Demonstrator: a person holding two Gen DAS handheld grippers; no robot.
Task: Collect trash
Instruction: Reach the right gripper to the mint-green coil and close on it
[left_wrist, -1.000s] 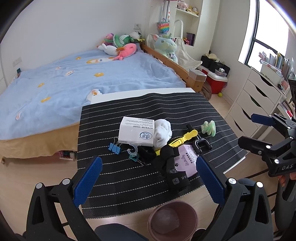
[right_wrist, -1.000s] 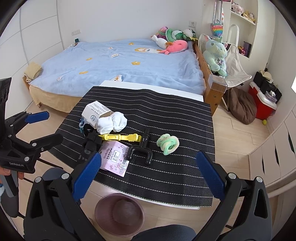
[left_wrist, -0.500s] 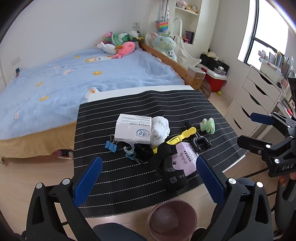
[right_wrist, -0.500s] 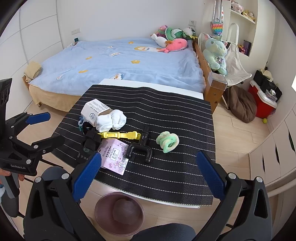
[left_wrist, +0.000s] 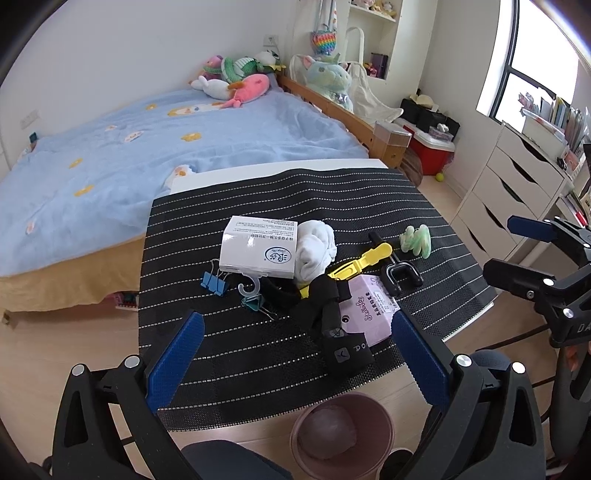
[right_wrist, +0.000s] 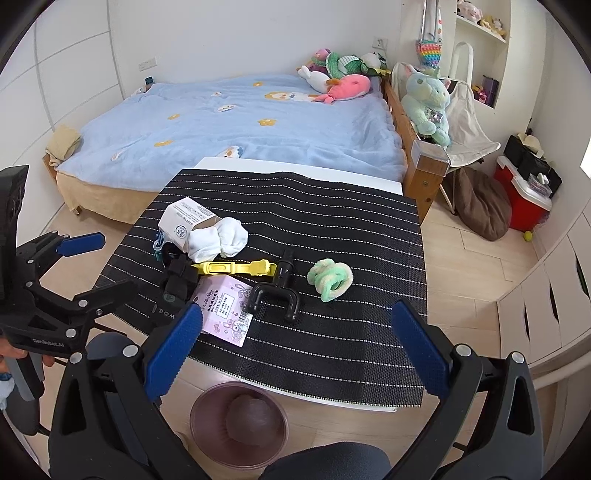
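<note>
On the black striped mat (left_wrist: 280, 206) lie a white carton (left_wrist: 258, 251), a white cloth wad (left_wrist: 316, 253), a pink packet (left_wrist: 369, 314), a yellow clip (left_wrist: 360, 262), a black strap (left_wrist: 332, 317), a black U-shaped handle (left_wrist: 400, 275), a green scrunchie (left_wrist: 417, 240) and blue binder clips (left_wrist: 214, 282). A pink trash bin (left_wrist: 341, 432) stands on the floor below the table edge. My left gripper (left_wrist: 295, 354) is open and empty, above the mat's near edge. My right gripper (right_wrist: 295, 347) is open and empty, above the near edge, near the pink packet (right_wrist: 225, 306).
A bed with a blue blanket (left_wrist: 147, 147) stands behind the table, with plush toys (left_wrist: 240, 77) at its head. White drawers (left_wrist: 509, 184) stand at the right. A red cooler (right_wrist: 524, 199) and a brown cushion (right_wrist: 484, 203) sit on the floor.
Both grippers have shifted slightly; the mat items sit a little higher and to the left in the views. Nothing was picked up.
</note>
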